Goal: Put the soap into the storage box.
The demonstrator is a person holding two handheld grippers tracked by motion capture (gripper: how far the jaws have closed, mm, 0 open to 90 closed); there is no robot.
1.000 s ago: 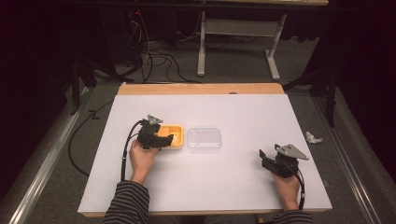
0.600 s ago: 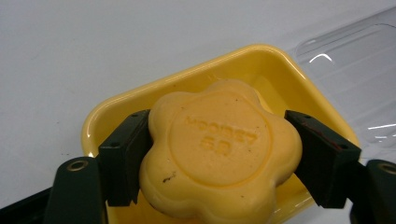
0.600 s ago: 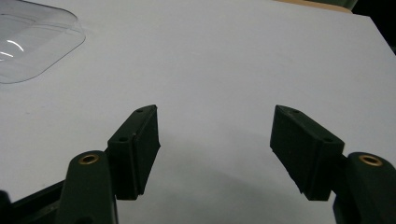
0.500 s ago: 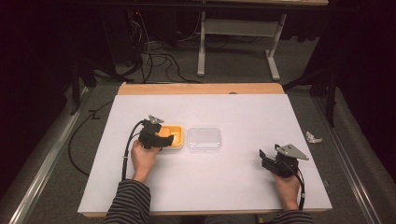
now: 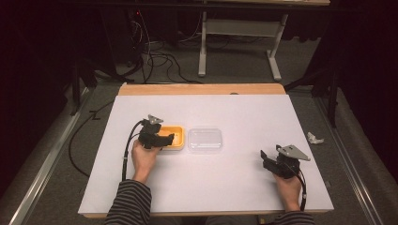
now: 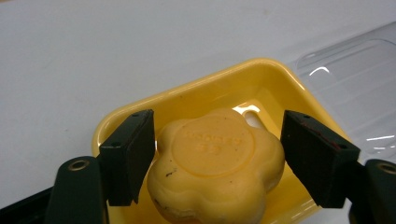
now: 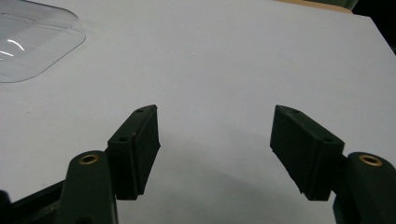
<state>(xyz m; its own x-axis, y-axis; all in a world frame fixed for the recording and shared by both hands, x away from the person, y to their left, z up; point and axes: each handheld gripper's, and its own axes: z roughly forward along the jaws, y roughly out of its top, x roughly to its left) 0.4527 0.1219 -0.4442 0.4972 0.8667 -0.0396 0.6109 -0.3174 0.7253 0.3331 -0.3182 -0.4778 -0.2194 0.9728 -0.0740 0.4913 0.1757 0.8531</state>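
1. A white tabletop (image 5: pixel 234 183) stands in a dark room, cables on the grey floor (image 5: pixel 159 58) behind.
2. The left tongs (image 6: pixel 217 156) are spread, straddling a yellow flower-shaped soap bar (image 6: pixel 217 163) inside a yellow plastic dish (image 5: pixel 171 140); contact is unclear.
3. The right tongs (image 7: pixel 215 149) gape, released, over bare tabletop.
4. A clear plastic lid (image 5: pixel 205 139) lies just beside the dish.

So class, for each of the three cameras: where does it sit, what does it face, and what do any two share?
High view: above the person's side, facing down on the white table; forearms, left gripper, right gripper show.
Left gripper view: on that gripper, facing flower-shaped soap in yellow dish; open jaws.
Right gripper view: facing bare table; open jaws.
Shared: clear lid.
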